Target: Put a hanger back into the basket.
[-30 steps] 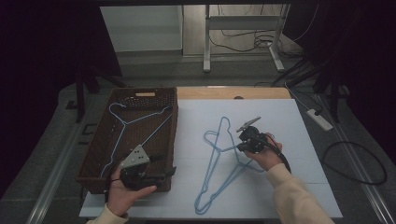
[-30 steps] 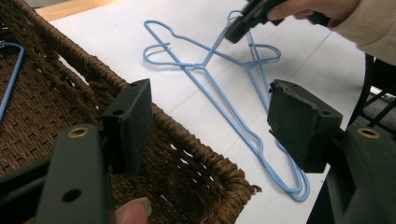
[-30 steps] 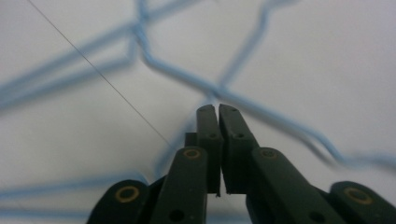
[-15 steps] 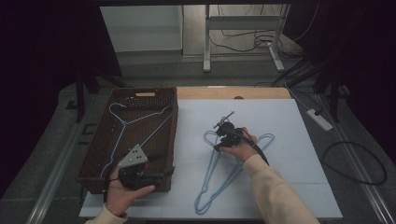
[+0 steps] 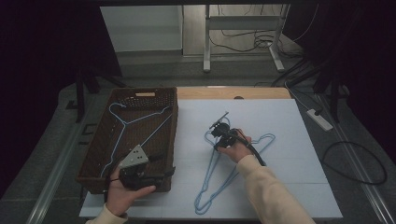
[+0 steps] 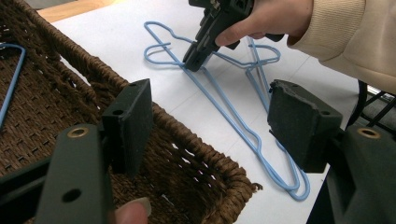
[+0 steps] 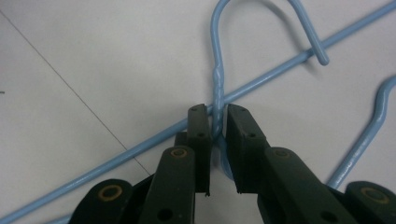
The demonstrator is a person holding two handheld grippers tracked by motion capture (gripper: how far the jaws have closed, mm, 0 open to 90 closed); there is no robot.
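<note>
Right gripper [image 7: 217,116]: fingers [image 7: 198,140] have just been closing and now stand nearly together on the twisted neck of a blue wire hanger [image 7: 217,79], just below its hook; the wire sits between the pads, which look to be touching it on both sides. Hook runs straight ahead of the fingers, away from the hand. In the high view the right gripper [image 5: 218,132] sits at the hook end of the hanger [image 5: 219,182], which lies flat on the pale blue surface [image 5: 280,116] with a second blue hanger [image 5: 264,142] crossing it near the neck; long axis runs from the neck back toward the person's edge. The crossing wires may drag along on a lift — judgement only. Left gripper [image 6: 210,121]: fingers [image 6: 133,121] wide apart, holding nothing, hovering over the near right corner of the brown woven basket [image 6: 196,158]; seen from above, the left gripper [image 5: 161,171] rests at that corner. Another blue hanger [image 5: 125,126] already lies inside the basket [image 5: 91,144]. Basket lies to the left of the gripped hanger, just beside the pale sheet; right hand is the nearer one to the hanger, so the carry would go leftward across the surface.
</note>
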